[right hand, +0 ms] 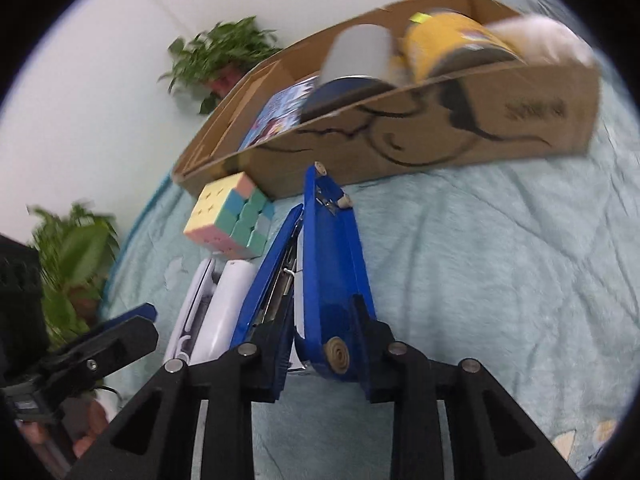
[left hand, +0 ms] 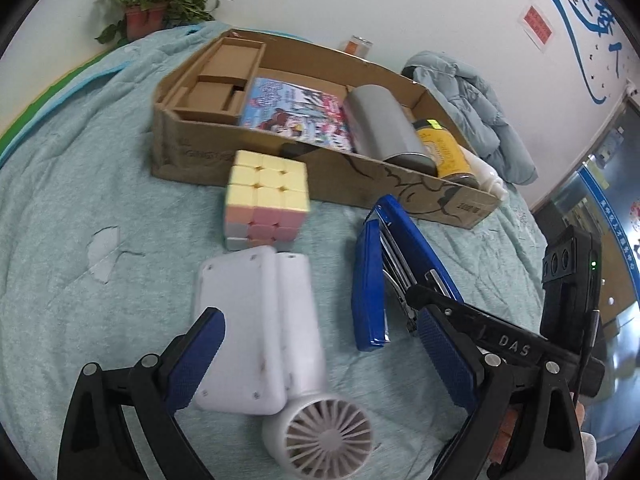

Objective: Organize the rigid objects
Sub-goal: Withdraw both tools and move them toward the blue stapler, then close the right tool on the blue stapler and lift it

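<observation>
Nearest in the left wrist view, at 6 o'clock: left gripper (left hand: pixel 320 354) spread wide, blue pads apart and clamping nothing, hanging over a white handheld fan (left hand: pixel 280 332) lying on the teal blanket (left hand: pixel 80 208), round grille toward the lens. At 4 o'clock, right gripper (left hand: pixel 418 304) reaching in from the right edge, black body behind it. In the right wrist view, at 6 o'clock: right gripper (right hand: pixel 322 338) drawn narrow, pads pressed on the near end of a blue stapler (right hand: pixel 332 264), one finger on each flank; stapler hinged partly open, long axis running away toward 12 o'clock, resting on the blanket just beside the fan (right hand: pixel 224 308). At 8 o'clock there, left gripper (right hand: pixel 132 320) seen from the side with a hand (right hand: pixel 92 432) beneath. Farther out, past the fan, at 11 o'clock: pastel puzzle cube (left hand: pixel 266 200), close against the front wall of a low cardboard box (left hand: pixel 192 152). Inside the box, left to right: cardboard insert (left hand: pixel 224 84), colourful booklet (left hand: pixel 296 112), grey cylinder (left hand: pixel 384 128) on its side, yellow can (left hand: pixel 444 148). Farthest, at 11 o'clock, potted plant (left hand: pixel 152 0) against the white wall; at 1 o'clock, pale blue jacket (left hand: pixel 472 104).
</observation>
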Tool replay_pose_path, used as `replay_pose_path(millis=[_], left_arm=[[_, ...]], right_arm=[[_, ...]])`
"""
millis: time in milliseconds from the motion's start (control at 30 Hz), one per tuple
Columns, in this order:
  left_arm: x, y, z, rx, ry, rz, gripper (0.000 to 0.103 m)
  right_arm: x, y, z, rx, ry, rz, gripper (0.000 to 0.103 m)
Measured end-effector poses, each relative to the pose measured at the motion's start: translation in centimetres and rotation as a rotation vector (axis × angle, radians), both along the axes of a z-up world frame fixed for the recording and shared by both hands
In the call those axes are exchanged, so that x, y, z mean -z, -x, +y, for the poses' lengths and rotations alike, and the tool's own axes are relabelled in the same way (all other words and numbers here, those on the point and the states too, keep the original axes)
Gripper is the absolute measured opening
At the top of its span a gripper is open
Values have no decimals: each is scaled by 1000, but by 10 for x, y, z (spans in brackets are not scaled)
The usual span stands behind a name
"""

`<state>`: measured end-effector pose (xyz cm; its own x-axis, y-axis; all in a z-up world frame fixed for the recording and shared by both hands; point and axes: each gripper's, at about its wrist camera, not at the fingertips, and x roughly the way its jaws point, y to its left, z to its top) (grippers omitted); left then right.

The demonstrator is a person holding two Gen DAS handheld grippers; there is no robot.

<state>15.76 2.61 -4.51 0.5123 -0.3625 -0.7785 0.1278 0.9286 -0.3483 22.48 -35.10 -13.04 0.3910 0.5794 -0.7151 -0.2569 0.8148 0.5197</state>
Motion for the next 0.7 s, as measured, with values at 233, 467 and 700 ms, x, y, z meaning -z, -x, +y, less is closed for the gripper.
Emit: replay_pose_path(millis=[233,467,700], left_arm=[[-8,-31,-40,121,85,50,97],[-8,-72,-90,260,174,138,91],[22,-101,-121,297,213,285,83]], right_arm=[[10,-10,-62,134,-181,113,31],[-20,-6,-101,275,87,-17,43],[-32,17,-70,86,148,-130,67]])
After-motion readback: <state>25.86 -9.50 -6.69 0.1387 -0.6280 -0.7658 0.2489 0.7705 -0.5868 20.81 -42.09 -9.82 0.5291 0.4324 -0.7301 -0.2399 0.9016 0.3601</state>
